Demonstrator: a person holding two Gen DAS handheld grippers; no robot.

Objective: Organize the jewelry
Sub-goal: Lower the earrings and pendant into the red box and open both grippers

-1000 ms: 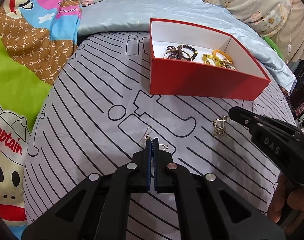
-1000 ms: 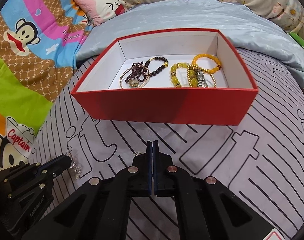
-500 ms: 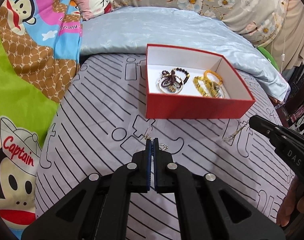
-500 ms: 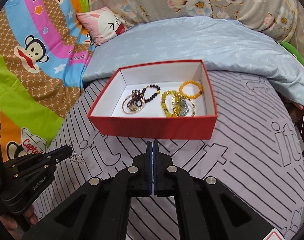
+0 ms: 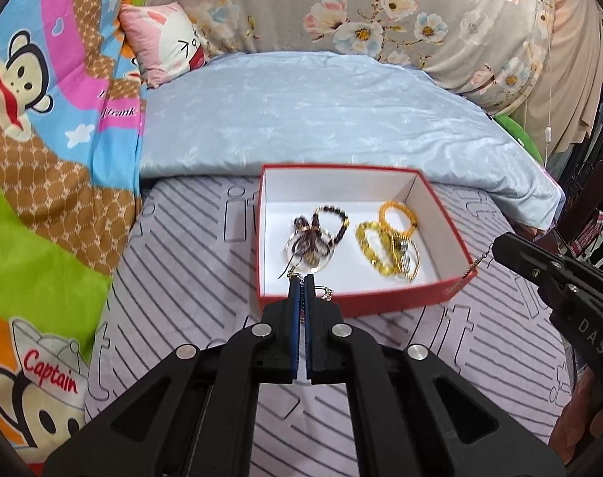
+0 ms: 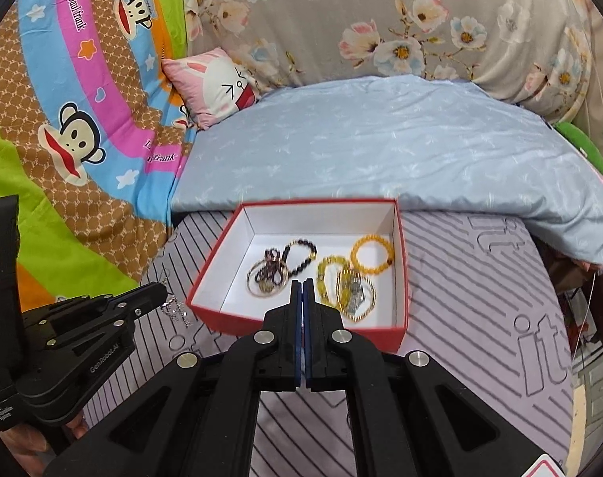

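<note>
Setting: a bed spread with a grey striped sheet [image 5: 174, 286], a pale blue quilt [image 5: 321, 119] behind it at 12 o'clock, a cartoon monkey blanket [image 5: 43, 159] at 9 o'clock and a floral cover [image 6: 381, 20] along the back.

Box: a red box [image 5: 361, 302] with a white lining sits open on the striped sheet, just ahead of both grippers.

Contents: dark bead bracelets [image 6: 279, 268] lie tangled with a thin ring on the left of the box floor; yellow and amber bead bracelets [image 6: 357, 274] lie on the right, touching one another.

Left gripper: the left gripper [image 5: 301, 282] has its blue-padded tongs pressed together on a hooked earring [image 5: 291, 272], whose wire hook curls out at 10 o'clock of the tips and whose small dangle shows at 3 o'clock. The tips sit over the box's near left corner in the left wrist view.

Right gripper: the right gripper [image 6: 302, 284] has its tongs pressed together too. Seen from the left wrist camera, a gold chain earring [image 5: 474, 266] hangs from its tip, at 3 o'clock of the box, dangling against the outer right wall near the front corner.

Cross view: from the right wrist camera the left gripper's tip sits at 9 o'clock of the box, the earring a blurred glint just beside the red wall.

Pillow: a pink rabbit-face pillow [image 6: 218, 83] leans at 11 o'clock, well apart from the box.
</note>
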